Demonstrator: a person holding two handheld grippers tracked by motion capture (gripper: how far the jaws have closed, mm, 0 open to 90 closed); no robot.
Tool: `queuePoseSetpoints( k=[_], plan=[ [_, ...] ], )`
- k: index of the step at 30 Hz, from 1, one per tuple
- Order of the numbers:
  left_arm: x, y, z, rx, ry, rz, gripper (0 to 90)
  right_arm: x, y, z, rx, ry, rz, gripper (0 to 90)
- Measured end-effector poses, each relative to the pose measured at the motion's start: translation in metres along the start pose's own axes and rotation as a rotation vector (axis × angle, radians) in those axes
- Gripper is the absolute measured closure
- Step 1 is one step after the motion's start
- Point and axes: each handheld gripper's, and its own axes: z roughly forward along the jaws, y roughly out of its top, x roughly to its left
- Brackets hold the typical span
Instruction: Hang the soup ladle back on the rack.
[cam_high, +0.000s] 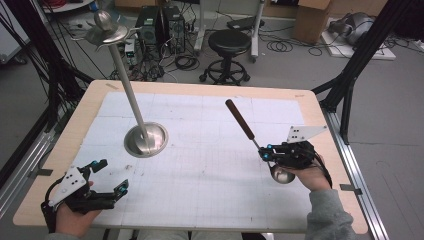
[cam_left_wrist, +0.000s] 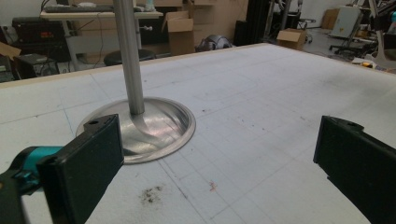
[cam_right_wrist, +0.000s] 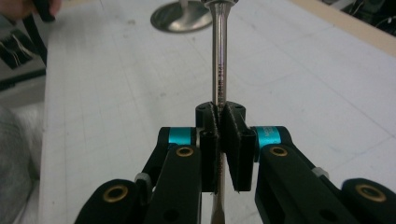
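A metal ladle (cam_high: 241, 121) with a dark brown handle slants up over the right half of the table, its bowl down by the person's right hand. My right gripper (cam_high: 265, 154) is shut on its thin steel stem (cam_right_wrist: 219, 60), the pads pressed together around it. A steel stand (cam_high: 146, 140) with a round dished base and a tall pole stands left of centre, topped by a hook ring and a ball (cam_high: 106, 31). My left gripper (cam_high: 111, 176) rests near the front left corner, open and holding nothing. Beyond its jaws lies the stand's base (cam_left_wrist: 154, 130).
A white gridded mat (cam_high: 210, 165) covers the wooden table (cam_high: 320, 115). Past the far edge stand a black stool (cam_high: 228, 47), computer cases and cables on the floor. A black frame leg (cam_high: 350, 85) rises at the right. Small dark specks (cam_left_wrist: 150, 195) lie on the mat.
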Motion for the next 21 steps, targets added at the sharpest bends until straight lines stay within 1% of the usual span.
queuePoseSetpoints(
  k=[2, 3, 5, 10, 13, 15, 16, 20, 21],
  plan=[
    [0.0, 0.0, 0.0, -0.001, 0.0, 0.0, 2.0, 0.0, 0.001, -0.003, -0.043, 0.014, 0.005, 84.7],
    [0.0, 0.0, 0.0, 0.001, 0.0, 0.002, 2.0, 0.001, 0.002, -0.004, -0.06, 0.013, 0.003, 84.7],
    [0.001, 0.0, 0.0, 0.001, -0.003, 0.001, 2.0, 0.002, 0.004, -0.006, -0.081, 0.016, 0.004, 84.7],
    [0.001, 0.001, 0.0, -0.003, -0.005, -0.002, 2.0, 0.006, 0.009, -0.005, -0.113, 0.011, -0.012, 84.7],
    [0.001, 0.001, 0.001, -0.006, -0.006, -0.004, 2.0, 0.01, 0.012, -0.004, -0.13, -0.018, -0.025, 84.7],
    [0.001, 0.001, 0.001, -0.005, -0.01, -0.003, 2.0, 0.012, 0.015, -0.003, -0.15, -0.032, -0.019, 84.7],
    [0.002, 0.002, 0.001, -0.006, -0.011, 0.0, 2.0, 0.013, 0.016, -0.003, -0.155, -0.029, -0.017, 84.7],
    [0.005, 0.004, -0.001, -0.029, -0.004, -0.02, 2.0, 0.017, 0.021, 0.001, -0.175, -0.031, -0.026, 84.7],
    [0.005, 0.004, -0.001, -0.033, -0.002, -0.024, 2.0, 0.017, 0.022, 0.003, -0.181, -0.025, -0.027, 84.7]
  ],
)
